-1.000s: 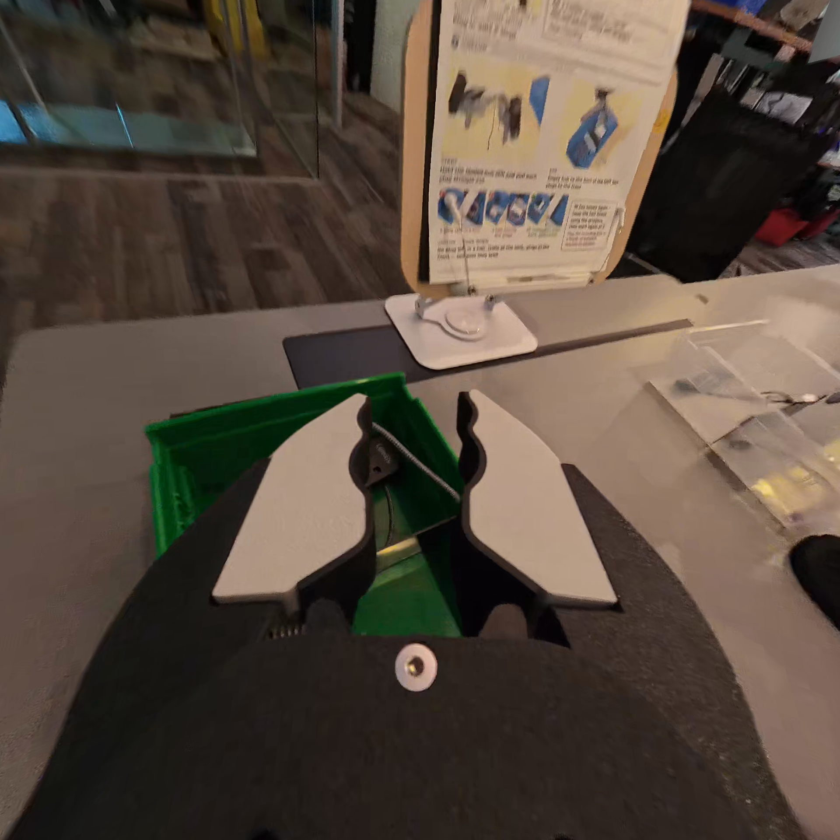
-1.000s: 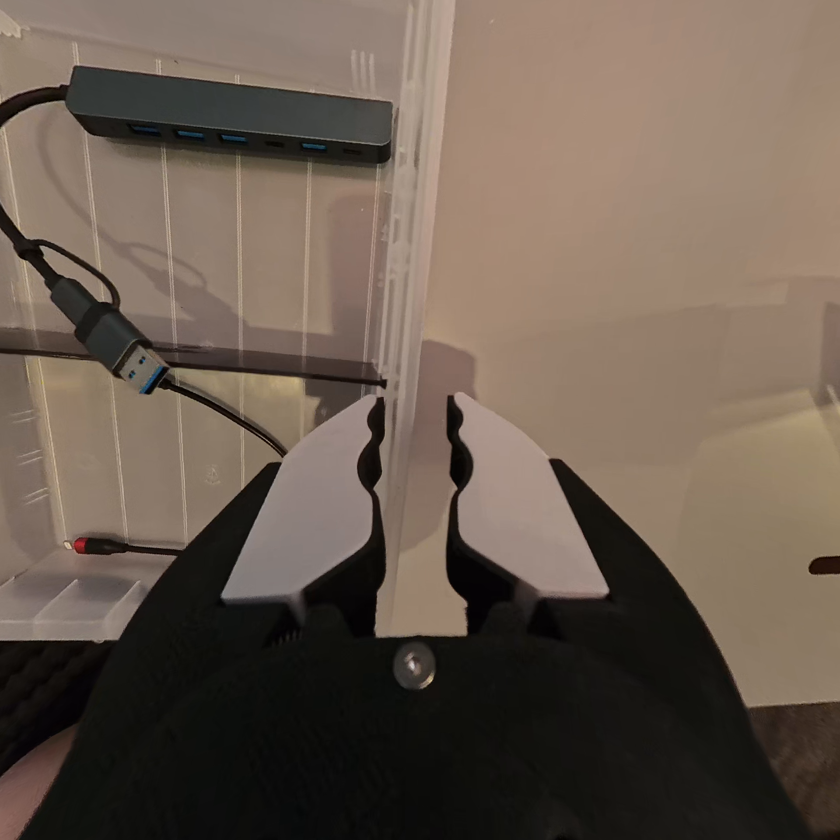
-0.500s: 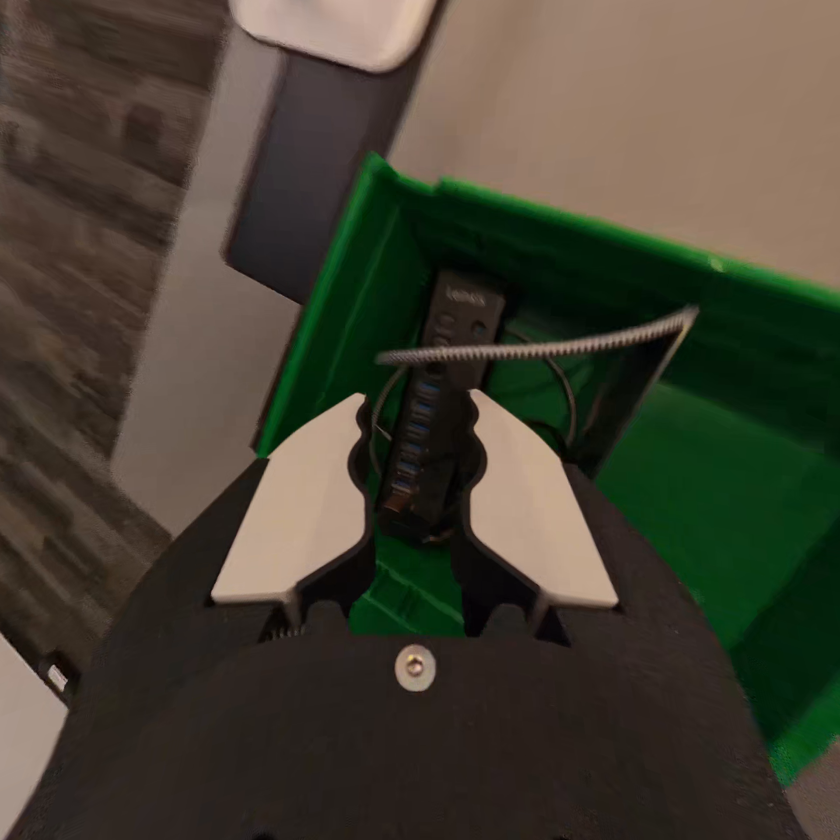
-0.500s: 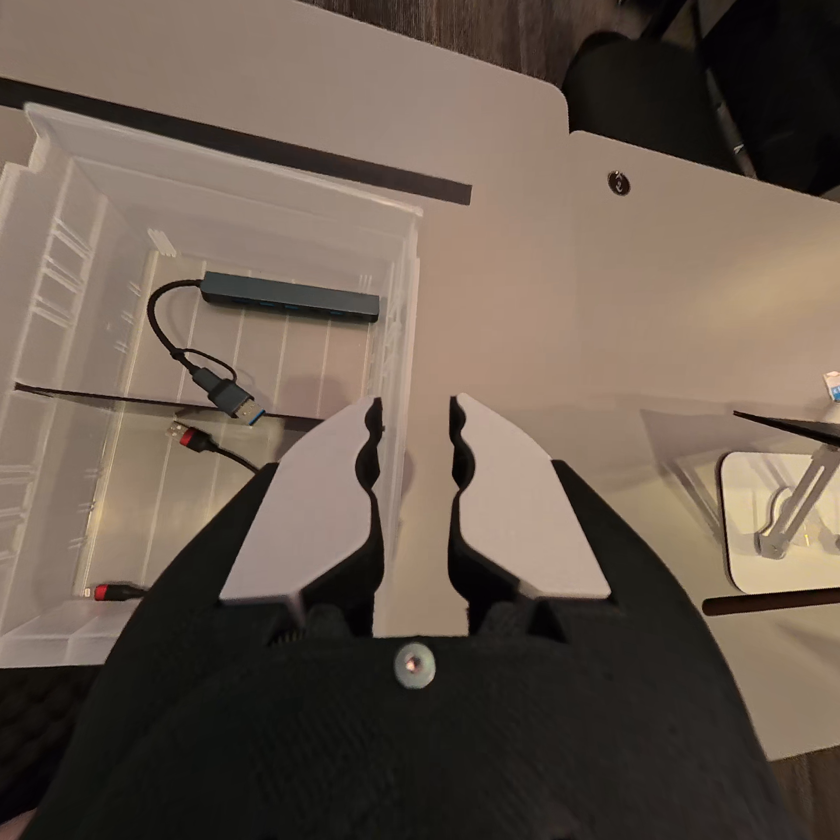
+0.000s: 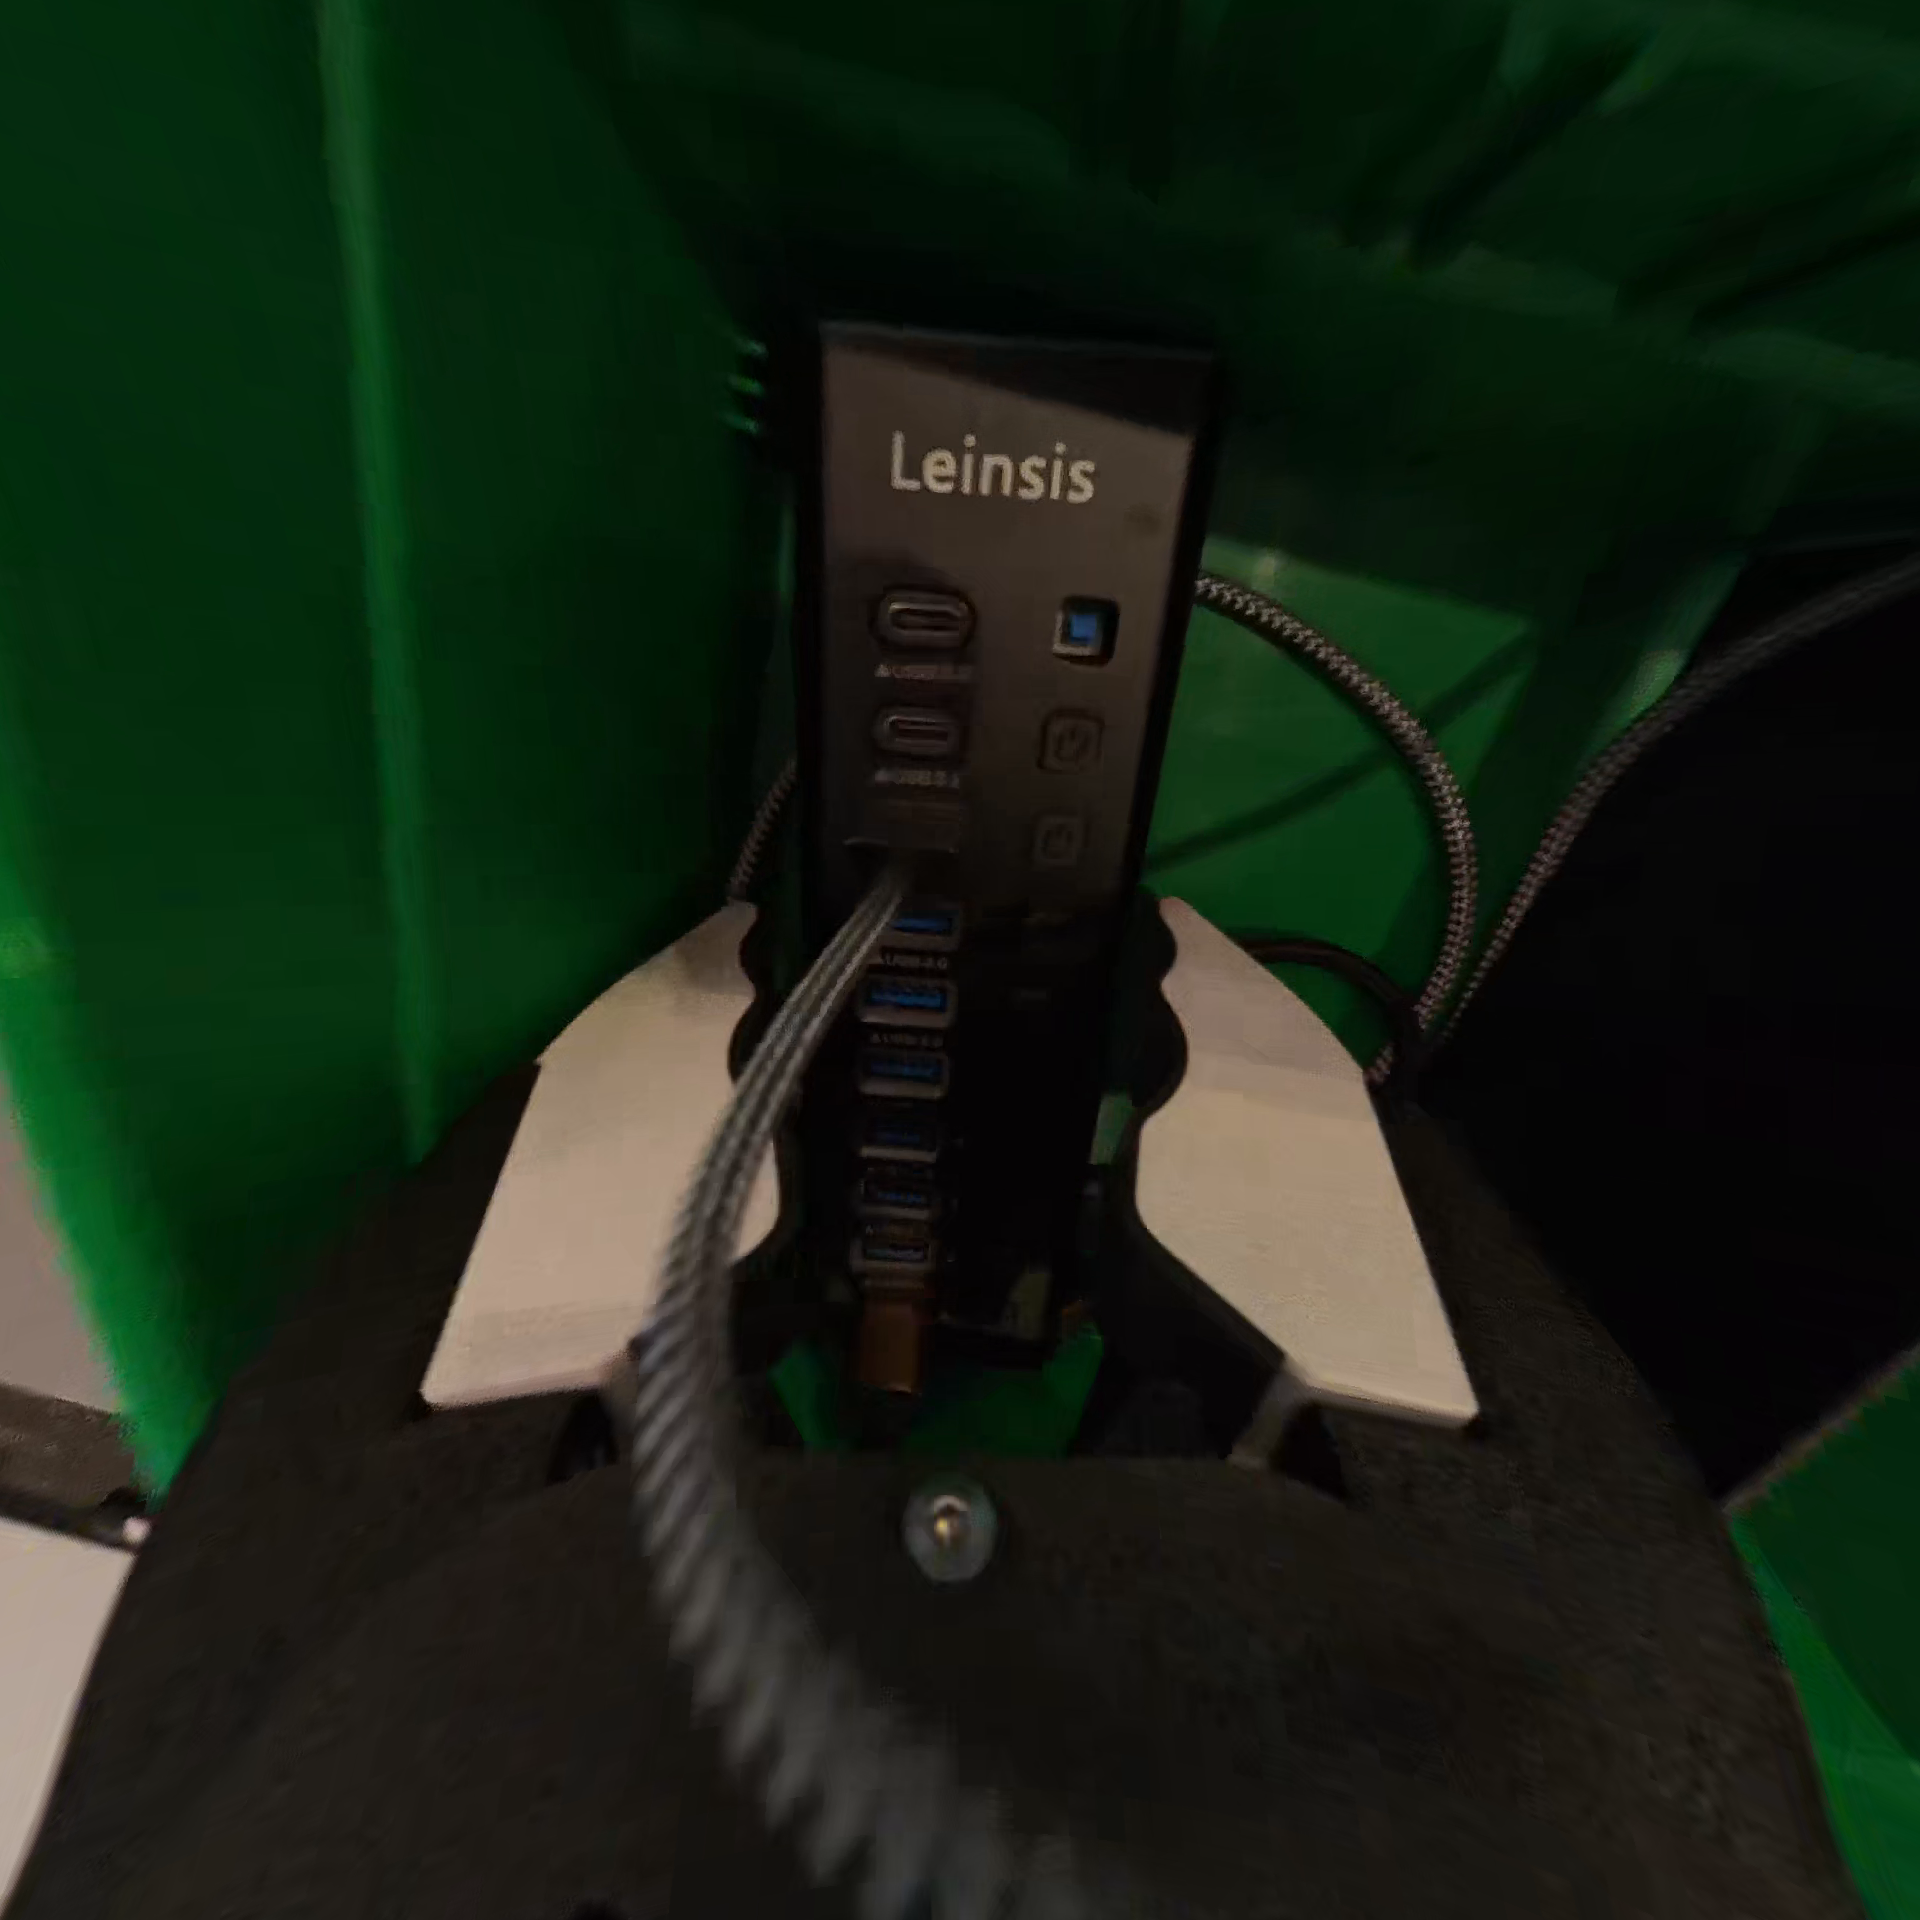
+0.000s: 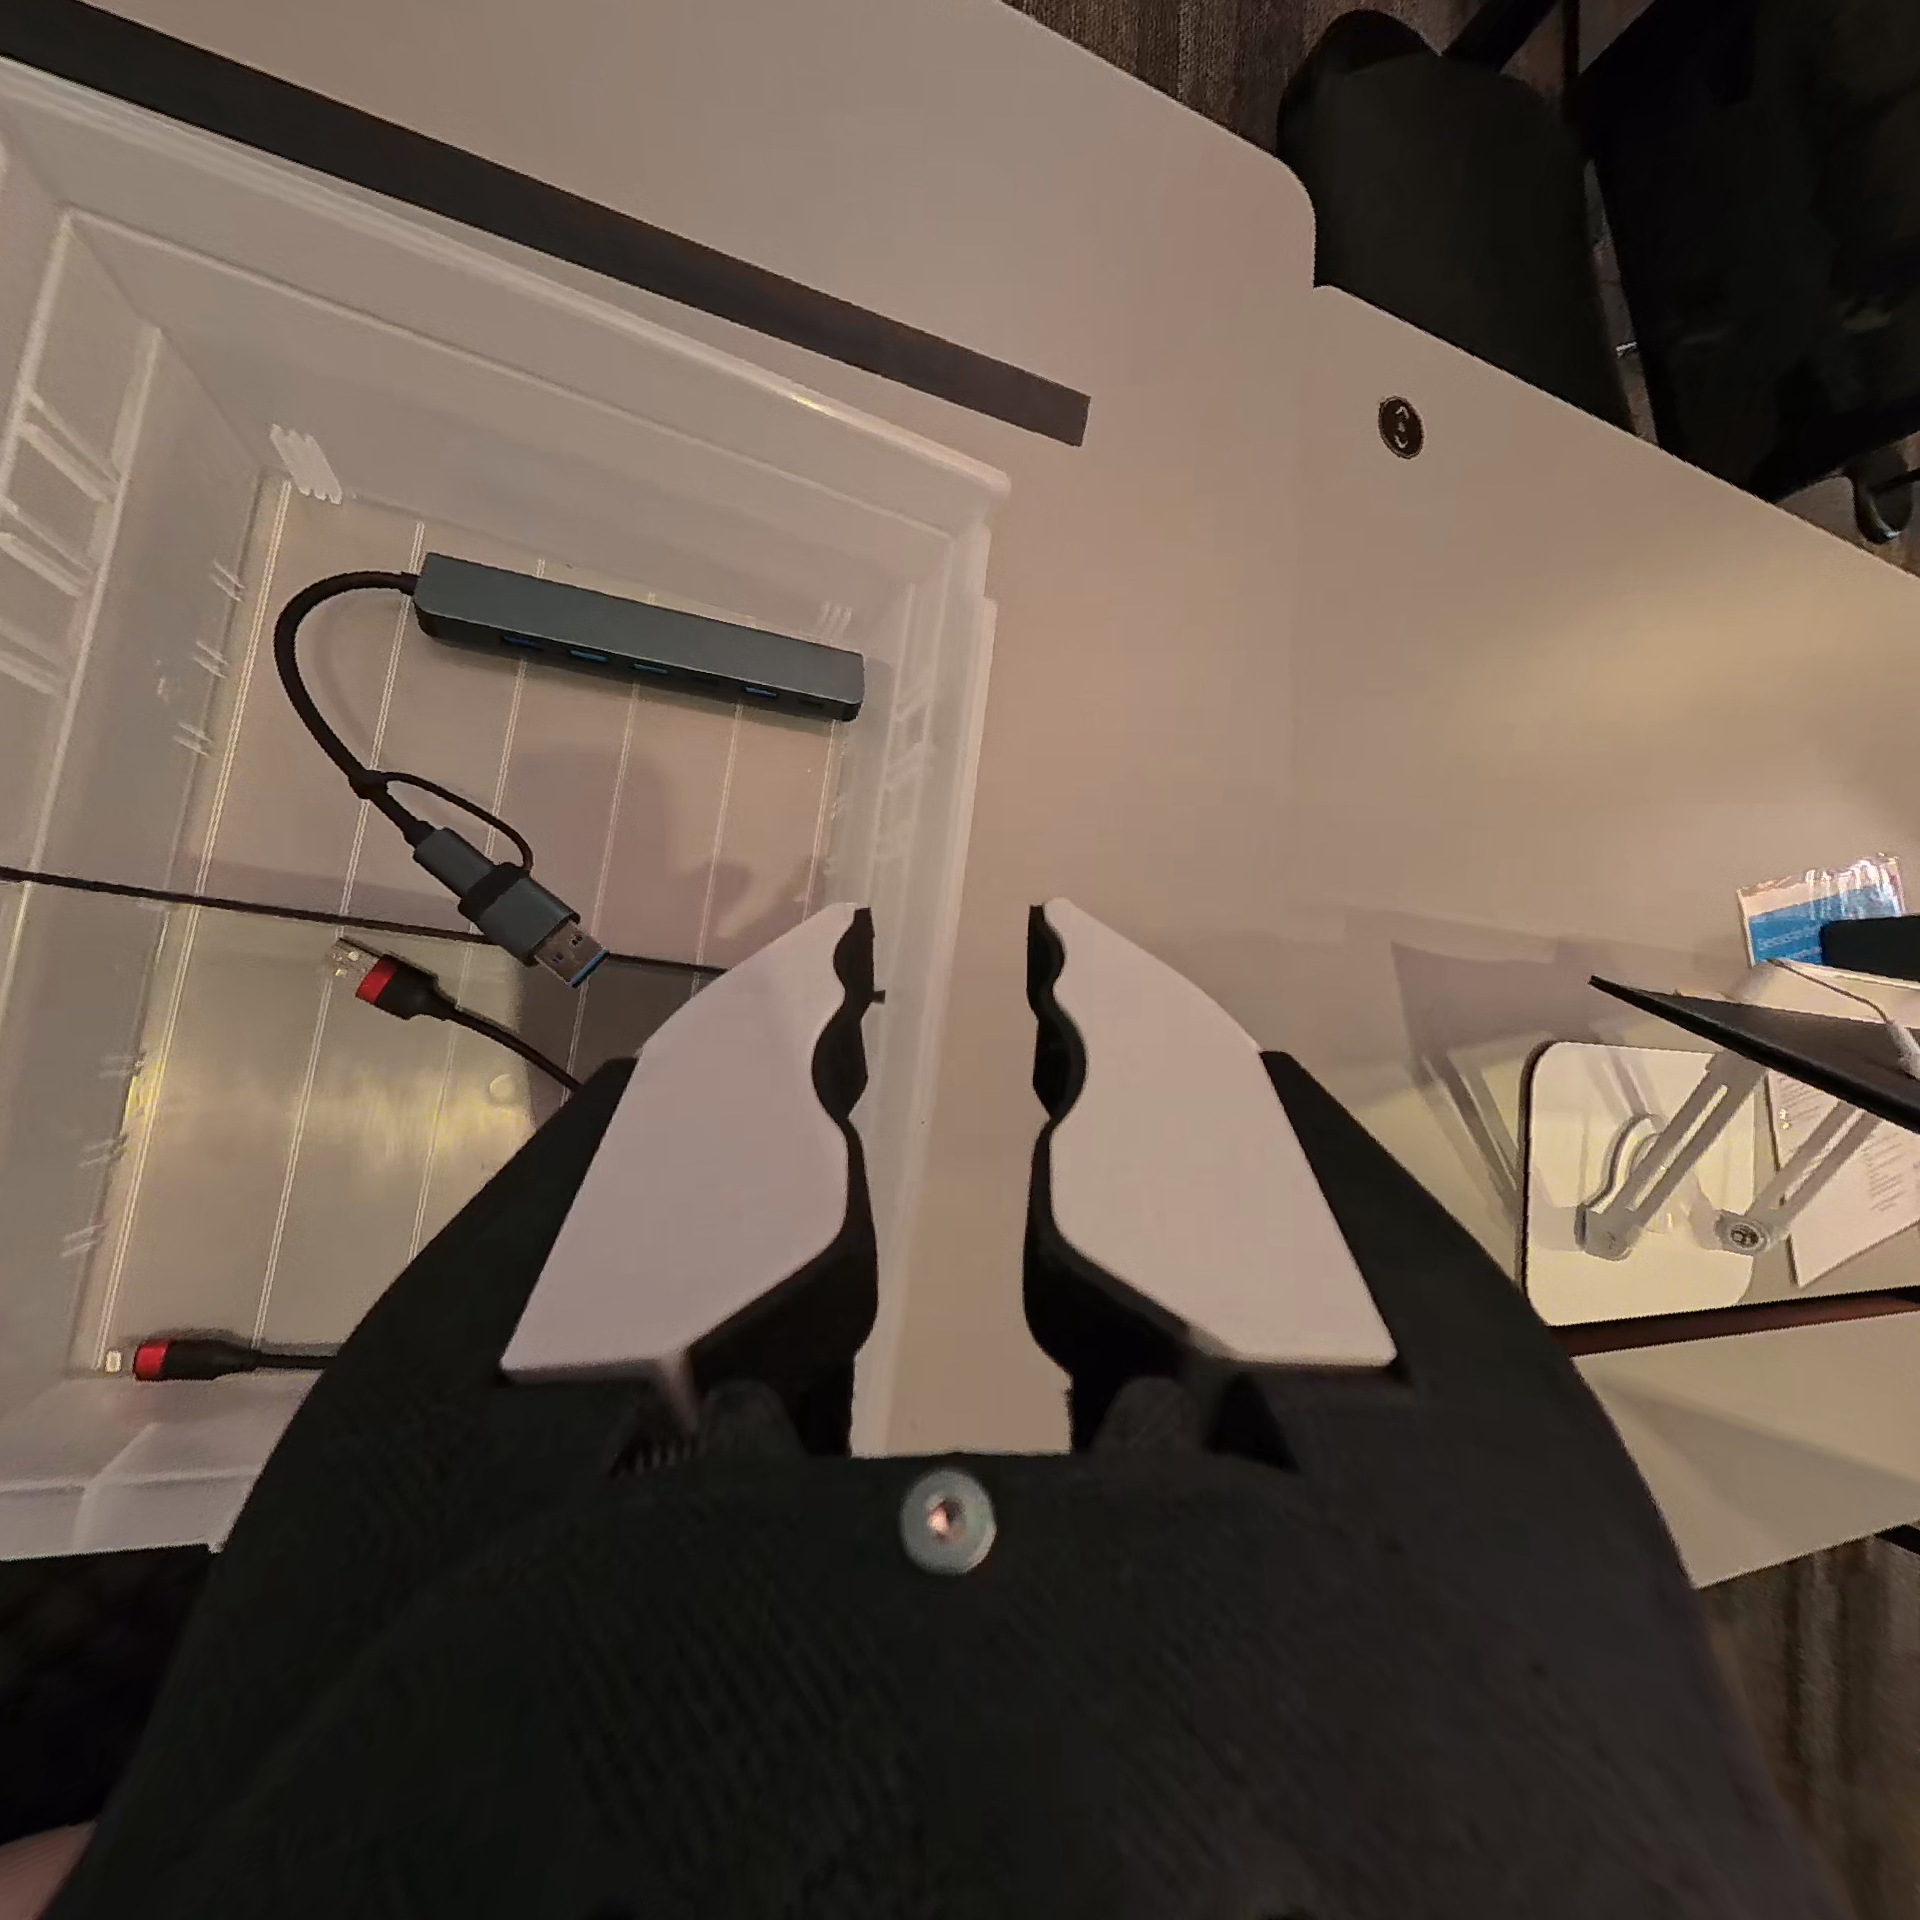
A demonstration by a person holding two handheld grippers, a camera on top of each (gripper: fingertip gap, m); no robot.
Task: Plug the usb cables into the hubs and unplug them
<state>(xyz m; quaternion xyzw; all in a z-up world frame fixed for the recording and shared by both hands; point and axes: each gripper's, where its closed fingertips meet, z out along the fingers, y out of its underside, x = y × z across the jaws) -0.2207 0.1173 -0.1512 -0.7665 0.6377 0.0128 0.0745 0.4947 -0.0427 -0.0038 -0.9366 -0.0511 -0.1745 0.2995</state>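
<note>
Left gripper deep inside green bin: bin wall close on left, black hub filling gap between spread fingers. Braided cable arcs from hub port across gripper body, blocking straight approach to lower ports. More cable loops right of hub.

Right gripper above clear bin's right wall; bare table to right. Slim grey hub, red-tipped cable lie on bin floor, room between them.
</note>
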